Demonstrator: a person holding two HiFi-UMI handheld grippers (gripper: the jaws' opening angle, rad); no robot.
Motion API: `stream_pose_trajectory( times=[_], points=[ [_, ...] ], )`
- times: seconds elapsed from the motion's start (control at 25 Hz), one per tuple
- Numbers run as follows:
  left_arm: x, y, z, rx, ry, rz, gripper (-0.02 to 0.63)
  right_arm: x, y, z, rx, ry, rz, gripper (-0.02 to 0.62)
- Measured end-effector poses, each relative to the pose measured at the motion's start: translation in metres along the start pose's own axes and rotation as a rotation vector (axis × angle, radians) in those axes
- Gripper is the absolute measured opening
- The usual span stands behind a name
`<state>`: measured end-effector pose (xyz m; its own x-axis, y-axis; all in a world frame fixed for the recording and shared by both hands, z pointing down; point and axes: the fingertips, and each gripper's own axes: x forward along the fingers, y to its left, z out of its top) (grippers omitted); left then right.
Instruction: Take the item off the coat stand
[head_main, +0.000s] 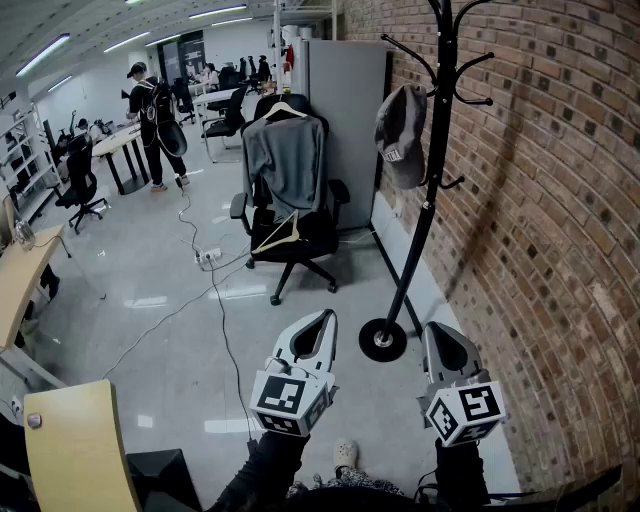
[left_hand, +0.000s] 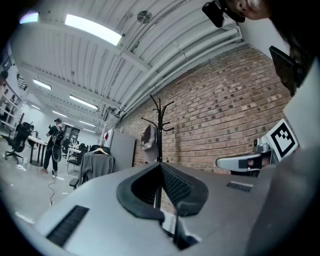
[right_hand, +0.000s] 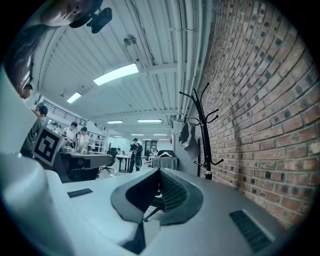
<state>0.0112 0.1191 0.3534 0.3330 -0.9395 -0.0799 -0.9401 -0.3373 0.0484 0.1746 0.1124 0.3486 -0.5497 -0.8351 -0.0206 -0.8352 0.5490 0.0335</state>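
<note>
Two hand-held grippers, both low in front of the person and well short of the stand. The left hand-held gripper (head_main: 321, 320) has its jaws pressed together with nothing between them. The right hand-held gripper (head_main: 438, 332) is likewise closed and empty.

One soft grey fabric cap (head_main: 402, 135), pale lettering near its lower edge, hanging from a side hook in the upper half of a tall black metal coat stand (head_main: 428, 215). The stand rests on a round base beside a red brick wall (head_main: 560, 220). The cap is judged light, limp and not fragile. Its crown would likely collapse under the pads, so the firmer lower rim looks the better hold. Lifting it up and off the hook seems safer than pulling, since the slim stand may tip.

Surroundings:
- one black office chair (head_main: 300, 245) draped with a grey sweater on a hanger (head_main: 285, 160)
- a bare wooden hanger (head_main: 277, 236) on its seat
- a grey cabinet (head_main: 350, 100) behind the cap
- a black cable (head_main: 222, 330) across the floor
- a person in black (head_main: 152, 110) far off
- a light wooden table (head_main: 75, 450) at near left

Nothing stands between grippers and cap; the neighbouring hooks are the only likely snag.
</note>
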Motion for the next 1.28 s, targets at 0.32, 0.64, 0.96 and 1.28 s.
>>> stream_pose_trajectory(
  times=[0.32, 0.64, 0.96, 1.28],
  points=[
    [0.056, 0.018, 0.001, -0.002, -0.017, 0.013, 0.008, 0.054, -0.034, -0.003, 0.006, -0.01, 0.013, 0.009],
    [0.109, 0.033, 0.003, 0.021, -0.028, 0.016, 0.008, 0.099, -0.066, -0.002, -0.001, -0.024, 0.027, 0.009],
    [0.149, 0.046, 0.002, 0.025, -0.046, 0.031, 0.008, 0.132, -0.093, 0.0, -0.013, -0.03, 0.038, 0.009],
    [0.165, 0.053, -0.003, 0.036, -0.032, 0.04, 0.008, 0.149, -0.104, -0.006, 0.004, -0.028, 0.046, 0.009]
  ],
)
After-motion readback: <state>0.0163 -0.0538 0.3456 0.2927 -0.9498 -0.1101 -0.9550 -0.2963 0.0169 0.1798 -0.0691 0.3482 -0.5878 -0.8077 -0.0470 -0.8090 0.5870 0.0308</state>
